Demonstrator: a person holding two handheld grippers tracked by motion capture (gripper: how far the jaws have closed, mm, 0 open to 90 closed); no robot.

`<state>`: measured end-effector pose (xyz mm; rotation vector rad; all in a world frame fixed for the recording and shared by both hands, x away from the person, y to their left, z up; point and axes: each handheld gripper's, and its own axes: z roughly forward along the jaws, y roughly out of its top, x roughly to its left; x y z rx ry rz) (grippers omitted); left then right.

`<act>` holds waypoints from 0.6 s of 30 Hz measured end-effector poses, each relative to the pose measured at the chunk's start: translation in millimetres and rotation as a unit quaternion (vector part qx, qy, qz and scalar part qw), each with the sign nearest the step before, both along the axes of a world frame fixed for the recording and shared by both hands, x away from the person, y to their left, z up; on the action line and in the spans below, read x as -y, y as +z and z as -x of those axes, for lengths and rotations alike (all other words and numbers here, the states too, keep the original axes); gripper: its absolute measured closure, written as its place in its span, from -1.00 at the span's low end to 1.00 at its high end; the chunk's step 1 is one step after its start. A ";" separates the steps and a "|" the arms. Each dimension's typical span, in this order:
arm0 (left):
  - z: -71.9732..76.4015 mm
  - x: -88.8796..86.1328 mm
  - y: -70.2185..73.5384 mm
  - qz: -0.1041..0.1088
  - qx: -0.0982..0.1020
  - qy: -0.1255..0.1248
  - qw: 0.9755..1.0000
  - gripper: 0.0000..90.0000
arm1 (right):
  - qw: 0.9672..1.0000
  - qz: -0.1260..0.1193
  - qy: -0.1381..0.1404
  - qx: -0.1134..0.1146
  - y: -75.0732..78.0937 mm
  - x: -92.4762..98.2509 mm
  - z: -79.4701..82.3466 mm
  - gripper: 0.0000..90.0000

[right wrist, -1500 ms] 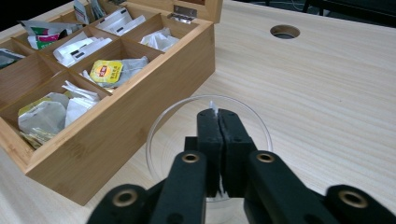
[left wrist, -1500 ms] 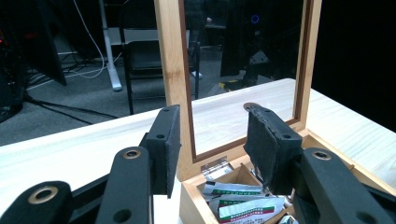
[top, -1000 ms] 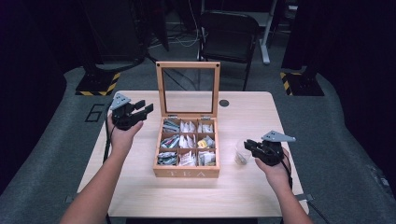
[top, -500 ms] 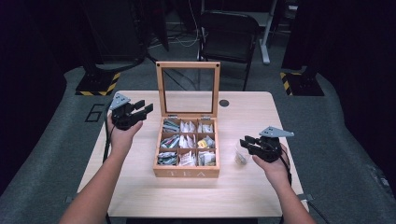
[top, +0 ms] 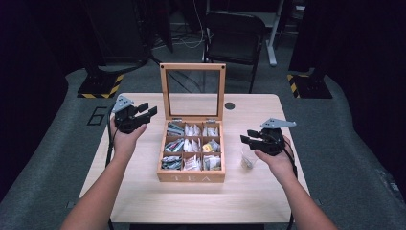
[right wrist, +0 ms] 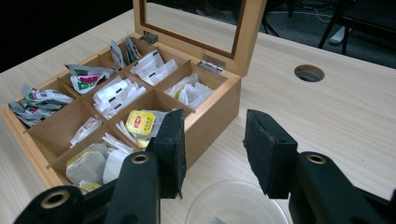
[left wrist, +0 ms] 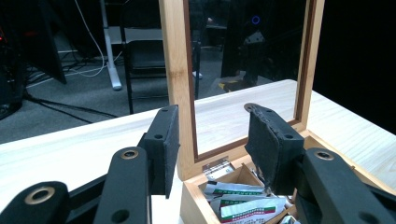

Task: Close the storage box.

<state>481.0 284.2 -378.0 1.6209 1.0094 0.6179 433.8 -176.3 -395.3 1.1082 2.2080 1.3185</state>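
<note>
The clear cup (top: 248, 158) sits on the table (top: 143, 191) right of the tea box (top: 191, 177), directly beneath the right gripper (top: 247, 139) — whose empty jaws have just been opening. The left gripper (top: 149, 110) hovers half-open and empty, well apart beyond the box.

One tea box (top: 191, 176) with nine compartments, one plastic cup (top: 248, 158), two grippers

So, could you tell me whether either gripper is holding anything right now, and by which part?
Nothing is held. The right gripper has just been opening above the clear cup; the left gripper stands open around the tea box's lid frame.
</note>
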 end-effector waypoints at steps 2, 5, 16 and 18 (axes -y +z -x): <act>-0.3 0.3 0.3 -0.001 -0.001 -0.001 1.000 0.19 | 1.000 0.003 0.003 0.000 5.2 -3.2 -2.8 0.28; -0.8 0.6 1.0 0.000 -0.001 0.000 1.000 0.18 | 1.000 0.006 0.007 0.000 12.1 -7.0 -6.3 0.28; -1.7 2.2 3.5 -0.001 -0.001 -0.003 1.000 0.19 | 1.000 0.019 0.020 -0.002 34.5 -17.2 -20.2 0.31; -1.9 1.9 3.9 0.000 -0.001 -0.002 1.000 0.19 | 1.000 0.021 0.020 -0.003 37.5 -18.3 -23.1 0.31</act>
